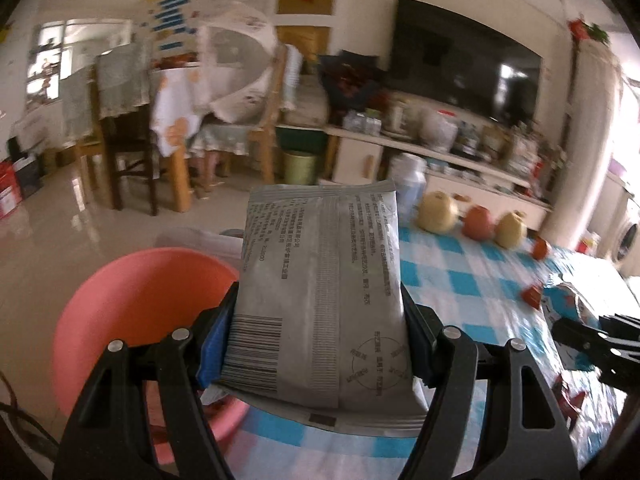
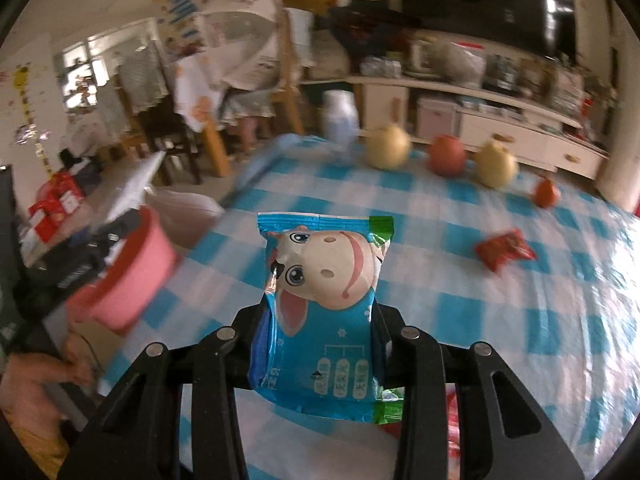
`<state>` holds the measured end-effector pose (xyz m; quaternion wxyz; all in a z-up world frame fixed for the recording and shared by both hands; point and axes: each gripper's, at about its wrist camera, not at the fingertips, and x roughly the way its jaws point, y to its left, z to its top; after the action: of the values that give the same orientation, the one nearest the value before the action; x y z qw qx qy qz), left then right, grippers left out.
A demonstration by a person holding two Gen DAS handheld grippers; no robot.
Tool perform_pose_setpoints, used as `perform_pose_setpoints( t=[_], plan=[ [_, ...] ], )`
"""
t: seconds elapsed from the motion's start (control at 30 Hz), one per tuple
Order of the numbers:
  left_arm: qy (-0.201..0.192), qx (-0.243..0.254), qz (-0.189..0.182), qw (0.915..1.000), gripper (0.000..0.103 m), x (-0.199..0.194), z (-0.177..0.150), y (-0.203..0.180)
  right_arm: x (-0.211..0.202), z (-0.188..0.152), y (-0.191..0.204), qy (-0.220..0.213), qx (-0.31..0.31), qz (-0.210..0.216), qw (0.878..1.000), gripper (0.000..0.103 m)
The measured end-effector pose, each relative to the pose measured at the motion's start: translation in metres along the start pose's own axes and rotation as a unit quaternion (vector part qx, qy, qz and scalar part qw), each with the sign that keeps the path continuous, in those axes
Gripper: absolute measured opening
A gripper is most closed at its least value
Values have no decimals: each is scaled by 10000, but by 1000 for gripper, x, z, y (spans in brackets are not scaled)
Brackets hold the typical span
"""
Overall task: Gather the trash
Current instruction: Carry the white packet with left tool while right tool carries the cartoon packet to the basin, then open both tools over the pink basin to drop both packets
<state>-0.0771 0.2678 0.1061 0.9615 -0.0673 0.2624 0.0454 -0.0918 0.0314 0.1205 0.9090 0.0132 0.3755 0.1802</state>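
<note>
Room: living room, blurred, with one dark television (image 1: 464, 56) on the wall and dining chairs on a glossy floor far ahead.
Surface: one blue-and-white checked tablecloth (image 1: 472, 280) spreads ahead and right of the left tool.
Left gripper (image 1: 320, 344): clamped tight on one grey printed packet (image 1: 320, 280), barcode side showing, held upright between both fingers.
Right gripper (image 2: 320, 344): closed on one blue cartoon-cow snack wrapper (image 2: 324, 304), standing upright in its grasp above the cloth.
Bin: one pink basin (image 1: 136, 308), just left of the left tool and below the packet's left edge; in the right wrist view it sits off to the left (image 2: 128, 280).
Loose trash: one red wrapper (image 2: 505, 251) lies on the cloth ahead-right of the right tool.
Fruit: four pieces counted in a row far ahead, two yellow pears (image 2: 388, 146), one red apple (image 2: 447, 155), one small orange-red fruit (image 2: 546, 193).
Bottle: one white bottle (image 2: 340, 118), blurred, left of the fruit.
</note>
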Motion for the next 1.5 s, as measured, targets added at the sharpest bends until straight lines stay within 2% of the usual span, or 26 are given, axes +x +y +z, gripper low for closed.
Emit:
perform_pose_setpoints(
  t=[0.2, 0.37, 0.5, 0.63, 0.7, 0.77, 0.83, 0.87, 1.0, 1.2, 1.5],
  plan=[
    [-20, -522, 696, 9962, 72, 3, 4, 46, 23, 21, 63, 23, -266, 669, 9974, 40],
    [90, -866, 1057, 9906, 72, 7, 1, 78, 45, 35, 117, 69, -562, 1103, 9923, 40],
    [178, -1202, 1272, 9844, 72, 8, -1, 103, 64, 45, 159, 91, -779, 1408, 9869, 40],
    [275, -1648, 1342, 9768, 73, 7, -6, 128, 82, 53, 183, 98, -875, 1623, 9828, 41],
    [388, -1864, 1433, 9712, 76, 11, -8, 140, 93, 55, 193, 157, -884, 1679, 9817, 46],
    [469, -2005, 1501, 9670, 78, 13, -10, 146, 100, 55, 196, 195, -822, 1764, 9807, 51],
    [582, -2102, 1588, 9629, 81, 14, -14, 153, 103, 55, 193, 141, -695, 1715, 9826, 63],
    [609, -2118, 1631, 9617, 82, 15, -14, 154, 102, 54, 189, 97, -616, 1684, 9837, 73],
    [600, -1921, 1725, 9642, 86, 14, -15, 147, 92, 52, 169, -44, -381, 1563, 9870, 86],
    [649, -1530, 1792, 9697, 87, 17, -12, 126, 78, 41, 141, -150, -429, 1074, 9932, 91],
    [654, -746, 1940, 9760, 88, 18, -6, 83, 65, 8, 106, 40, -511, 514, 9974, 92]
  ],
)
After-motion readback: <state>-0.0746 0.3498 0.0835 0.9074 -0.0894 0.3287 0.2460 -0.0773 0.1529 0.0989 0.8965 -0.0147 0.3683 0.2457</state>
